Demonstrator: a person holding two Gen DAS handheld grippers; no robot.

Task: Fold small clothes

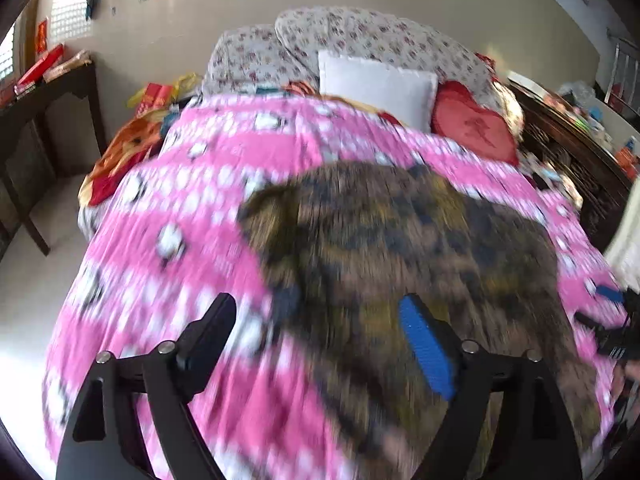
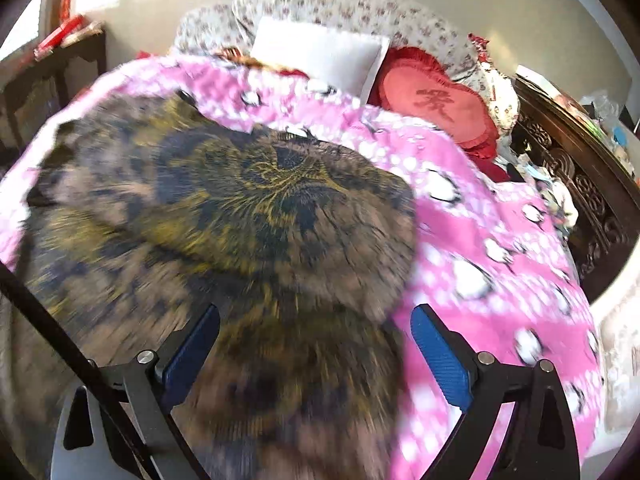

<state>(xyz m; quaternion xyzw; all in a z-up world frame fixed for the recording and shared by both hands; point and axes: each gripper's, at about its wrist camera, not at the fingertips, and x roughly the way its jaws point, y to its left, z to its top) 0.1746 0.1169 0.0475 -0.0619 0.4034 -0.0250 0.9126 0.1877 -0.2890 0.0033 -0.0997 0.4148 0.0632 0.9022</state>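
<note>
A brown and black patterned garment with yellow print lies spread on the pink bedspread. In the left wrist view my left gripper hangs open above the garment's left edge, nothing between its fingers. The right wrist view shows the same garment filling the left and middle of the picture, on the pink bedspread. Above its near right part my right gripper stands open and empty. Its black body with a blue pad also shows at the right edge of the left wrist view. Both pictures are motion-blurred.
A white pillow, a red heart cushion and floral bedding lie at the head of the bed. A dark table stands left of it. A carved dark wood frame with clutter runs along the right side.
</note>
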